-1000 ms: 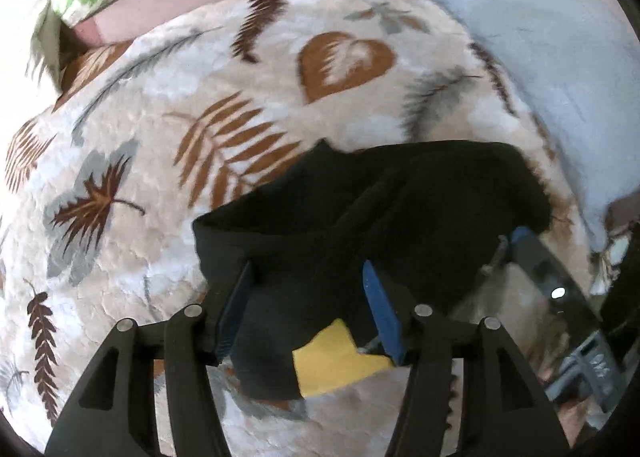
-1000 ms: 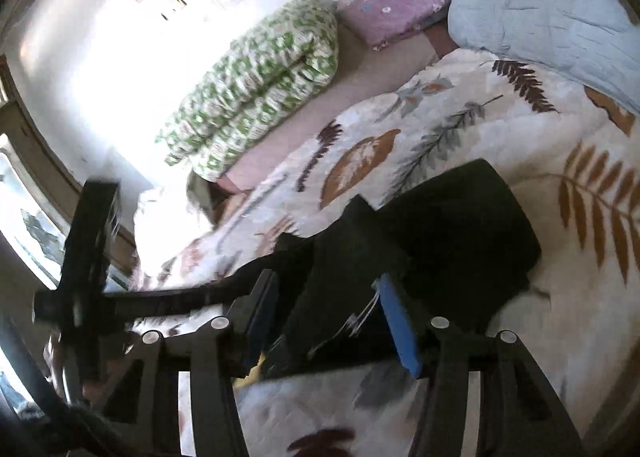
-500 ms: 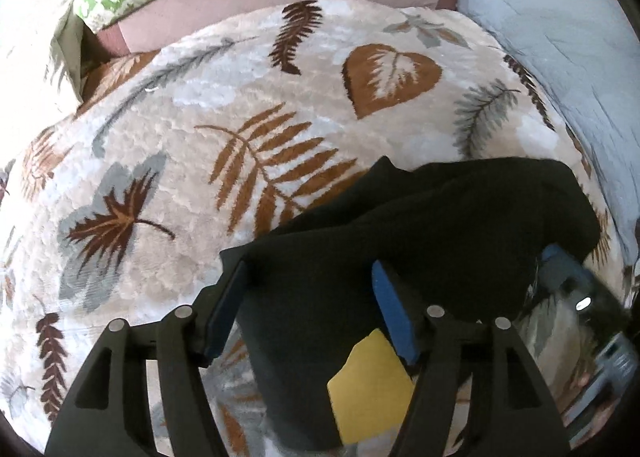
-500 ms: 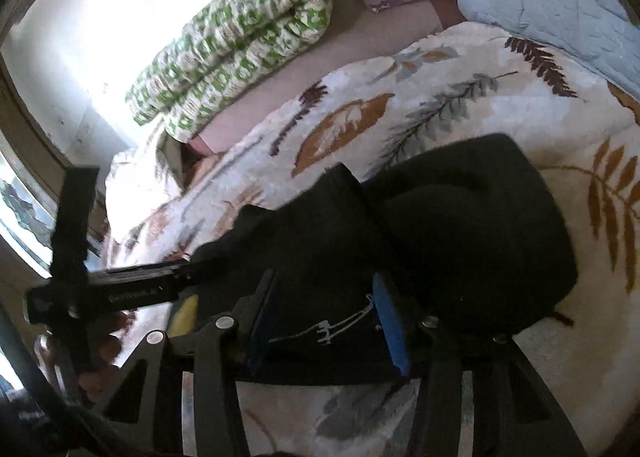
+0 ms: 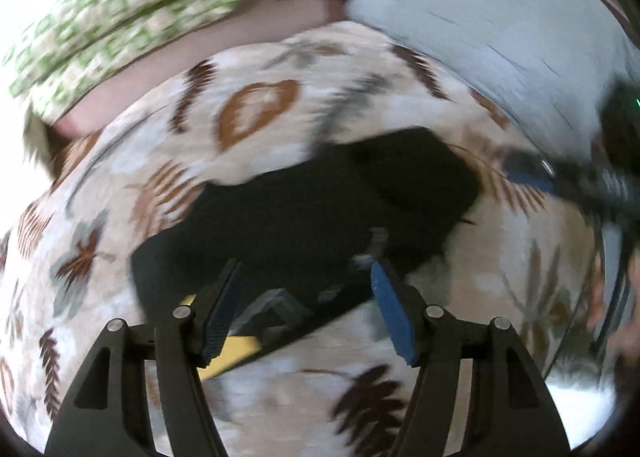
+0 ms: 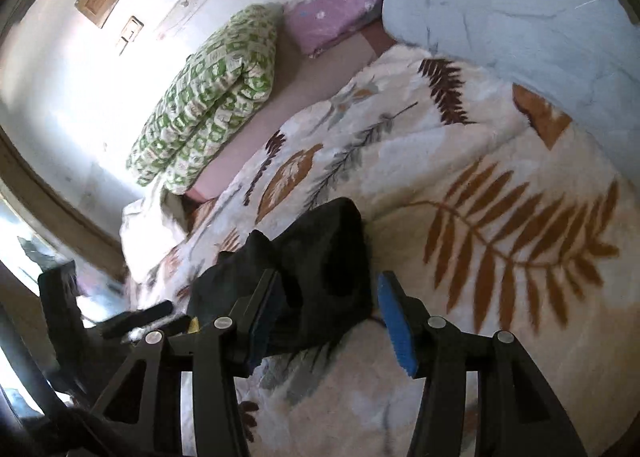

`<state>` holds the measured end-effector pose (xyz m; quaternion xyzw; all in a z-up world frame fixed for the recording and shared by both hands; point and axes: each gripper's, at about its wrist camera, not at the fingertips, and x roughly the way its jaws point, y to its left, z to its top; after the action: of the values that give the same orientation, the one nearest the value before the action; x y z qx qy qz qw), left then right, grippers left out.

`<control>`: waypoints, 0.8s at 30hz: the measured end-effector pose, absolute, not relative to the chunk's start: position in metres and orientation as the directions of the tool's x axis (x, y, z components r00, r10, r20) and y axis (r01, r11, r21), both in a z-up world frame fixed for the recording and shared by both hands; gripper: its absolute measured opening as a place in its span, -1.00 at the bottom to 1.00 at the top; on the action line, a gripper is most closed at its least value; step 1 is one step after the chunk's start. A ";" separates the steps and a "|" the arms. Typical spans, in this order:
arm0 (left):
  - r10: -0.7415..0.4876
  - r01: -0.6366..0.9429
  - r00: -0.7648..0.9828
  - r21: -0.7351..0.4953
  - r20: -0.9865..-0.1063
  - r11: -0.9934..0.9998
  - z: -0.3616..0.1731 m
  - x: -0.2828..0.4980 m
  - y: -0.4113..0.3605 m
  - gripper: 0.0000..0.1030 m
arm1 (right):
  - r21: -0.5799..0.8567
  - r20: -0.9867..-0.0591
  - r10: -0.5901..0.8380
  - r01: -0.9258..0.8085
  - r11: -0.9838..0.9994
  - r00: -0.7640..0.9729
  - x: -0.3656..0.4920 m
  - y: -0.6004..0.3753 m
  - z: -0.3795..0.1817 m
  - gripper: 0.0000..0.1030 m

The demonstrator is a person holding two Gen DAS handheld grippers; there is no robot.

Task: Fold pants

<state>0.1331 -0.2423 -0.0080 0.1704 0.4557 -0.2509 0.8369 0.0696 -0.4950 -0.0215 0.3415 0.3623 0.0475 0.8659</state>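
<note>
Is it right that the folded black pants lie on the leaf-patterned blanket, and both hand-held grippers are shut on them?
Not quite. The folded black pants lie on the leaf-patterned blanket, but both wrist views show the left hand-held gripper and right hand-held gripper open, gripping nothing.

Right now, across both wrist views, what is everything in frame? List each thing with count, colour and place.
Pants: one, black, bunched in a folded heap on the blanket, a yellow tag at the near edge.
Leaf-print blanket: one, cream with brown and grey leaves, covering the bed under the pants.
Quilt: one, green and white, rolled up near the wall.
Pillow: one, pink-purple, at the head of the bed.
Blue cover: one, pale blue, beyond the blanket.
Left gripper: black with blue pads, open, just above the pants' near edge.
Right gripper: black with blue pads, open, at the pants' near end.
</note>
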 end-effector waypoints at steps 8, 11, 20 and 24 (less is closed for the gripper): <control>-0.378 0.570 0.274 -0.167 -0.885 0.804 -0.032 0.134 -0.300 0.25 | 0.707 -0.594 0.471 0.146 0.692 0.652 0.106 -0.538 -0.041 0.07; -0.395 0.559 0.259 -0.197 -0.882 0.806 -0.040 0.136 -0.309 0.25 | 0.764 -0.560 0.544 0.135 0.631 0.625 0.119 -0.544 -0.055 0.16; -0.411 0.571 0.249 -0.210 -0.877 0.794 -0.053 0.134 -0.310 0.25 | 0.783 -0.557 0.638 0.082 0.616 0.532 0.175 -0.528 -0.076 0.20; -0.443 0.554 0.270 -0.239 -0.855 0.798 -0.047 0.133 -0.299 0.25 | 0.789 -0.564 0.679 0.064 0.611 0.471 0.201 -0.513 -0.087 0.21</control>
<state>0.1332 -0.2994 -0.0465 0.0535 0.5166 -0.3135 0.7950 0.2007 -0.5135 -0.0867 0.3923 0.4734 0.2014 0.7625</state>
